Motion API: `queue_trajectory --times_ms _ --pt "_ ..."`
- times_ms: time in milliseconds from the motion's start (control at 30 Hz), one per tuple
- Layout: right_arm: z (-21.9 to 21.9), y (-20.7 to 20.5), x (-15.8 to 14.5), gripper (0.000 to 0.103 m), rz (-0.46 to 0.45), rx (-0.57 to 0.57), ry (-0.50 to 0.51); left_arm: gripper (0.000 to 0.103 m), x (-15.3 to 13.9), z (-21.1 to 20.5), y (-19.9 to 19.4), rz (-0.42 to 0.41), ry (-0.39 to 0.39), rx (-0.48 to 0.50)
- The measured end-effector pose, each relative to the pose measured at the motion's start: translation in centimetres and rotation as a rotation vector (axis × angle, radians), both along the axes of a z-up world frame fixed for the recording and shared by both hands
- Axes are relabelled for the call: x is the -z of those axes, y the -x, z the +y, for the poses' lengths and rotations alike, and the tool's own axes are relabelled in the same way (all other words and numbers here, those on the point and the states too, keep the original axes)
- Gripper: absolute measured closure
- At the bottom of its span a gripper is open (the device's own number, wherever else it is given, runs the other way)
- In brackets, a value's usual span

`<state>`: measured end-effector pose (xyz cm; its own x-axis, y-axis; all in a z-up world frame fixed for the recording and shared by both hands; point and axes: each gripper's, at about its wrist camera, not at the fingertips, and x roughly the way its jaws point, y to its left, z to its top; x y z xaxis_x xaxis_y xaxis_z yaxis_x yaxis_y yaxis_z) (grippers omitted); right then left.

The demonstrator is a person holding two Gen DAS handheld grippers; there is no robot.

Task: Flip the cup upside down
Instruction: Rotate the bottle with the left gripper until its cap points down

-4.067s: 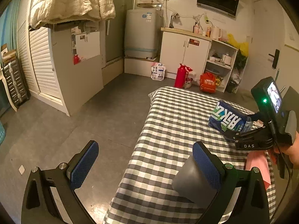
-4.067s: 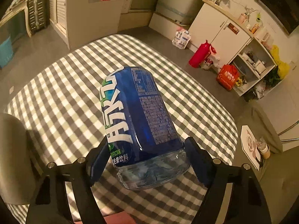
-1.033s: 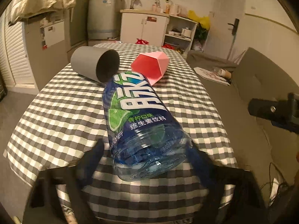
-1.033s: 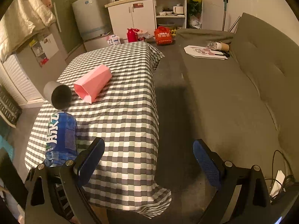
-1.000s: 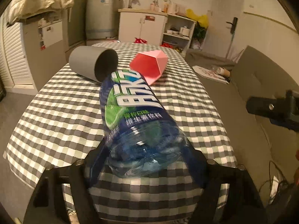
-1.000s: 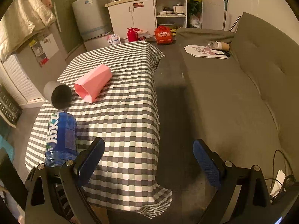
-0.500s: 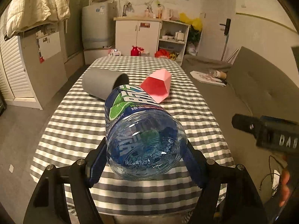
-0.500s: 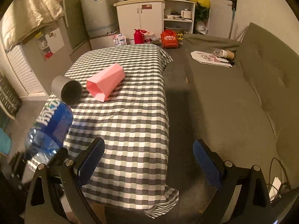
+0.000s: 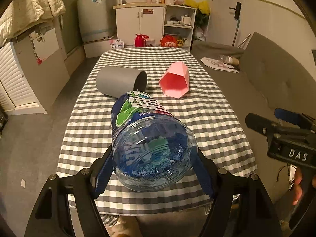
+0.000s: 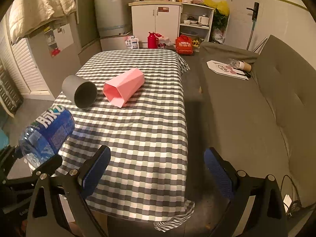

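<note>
A grey cup (image 9: 120,82) (image 10: 80,91) and a pink faceted cup (image 9: 175,81) (image 10: 124,86) both lie on their sides on the checked tablecloth (image 9: 207,118) (image 10: 142,130), mouths toward me. My left gripper (image 9: 154,169) is shut on a blue-labelled plastic bottle (image 9: 150,138) (image 10: 47,134), held lifted above the table's near edge, base toward the camera. My right gripper (image 10: 156,169) stands open and holds nothing, hovering over the table's near right corner, well short of both cups.
A grey sofa (image 10: 256,108) runs along the table's right side with papers and a tube (image 10: 231,67) on it. White cabinets (image 10: 156,23), a shelf and a red flask (image 10: 152,39) stand beyond the far end. Open floor lies to the left.
The left gripper, still clamped on the bottle, has raised it and tilted its base toward the camera. The right gripper has shifted slightly toward the table. Both cups stay put.
</note>
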<state>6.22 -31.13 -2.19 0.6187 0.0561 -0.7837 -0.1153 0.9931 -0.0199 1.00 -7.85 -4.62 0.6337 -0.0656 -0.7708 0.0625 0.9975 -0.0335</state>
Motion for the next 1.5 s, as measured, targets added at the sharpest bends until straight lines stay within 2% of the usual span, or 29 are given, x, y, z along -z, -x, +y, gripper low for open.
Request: queue_trajectory --times_ms 233,433,633,867,1033,1233,1367,1500 --pt "0.3 -0.2 -0.1 0.007 -0.005 0.005 0.006 0.027 -1.5 0.1 -1.3 0.016 0.008 0.045" --pt "-0.5 -0.6 -0.5 0.007 -0.015 0.034 -0.013 0.027 -1.6 -0.7 -3.6 0.083 0.013 0.097" --pt "-1.6 -1.3 -0.5 0.007 0.003 0.065 -0.072 0.027 -2.5 -1.9 -5.7 0.125 -0.049 0.168" --pt "-2.7 -2.7 -0.4 0.007 0.018 0.111 -0.132 0.027 -1.2 -2.3 -9.6 0.201 -0.095 0.189" --pt "-3.2 -3.7 0.0 0.007 0.029 0.137 -0.148 0.027 -1.8 -2.6 -8.7 0.242 -0.065 0.264" --pt "-3.4 -4.8 0.4 0.007 0.048 0.162 -0.19 0.027 -1.2 -2.7 -7.2 0.36 -0.076 0.352" --pt "-3.3 -4.8 0.3 0.007 0.046 0.158 -0.197 0.027 0.1 -2.7 -8.2 0.433 -0.089 0.36" --pt "-3.7 -4.8 0.7 0.007 0.064 0.171 -0.195 0.027 0.1 -3.5 -10.3 0.437 -0.109 0.38"
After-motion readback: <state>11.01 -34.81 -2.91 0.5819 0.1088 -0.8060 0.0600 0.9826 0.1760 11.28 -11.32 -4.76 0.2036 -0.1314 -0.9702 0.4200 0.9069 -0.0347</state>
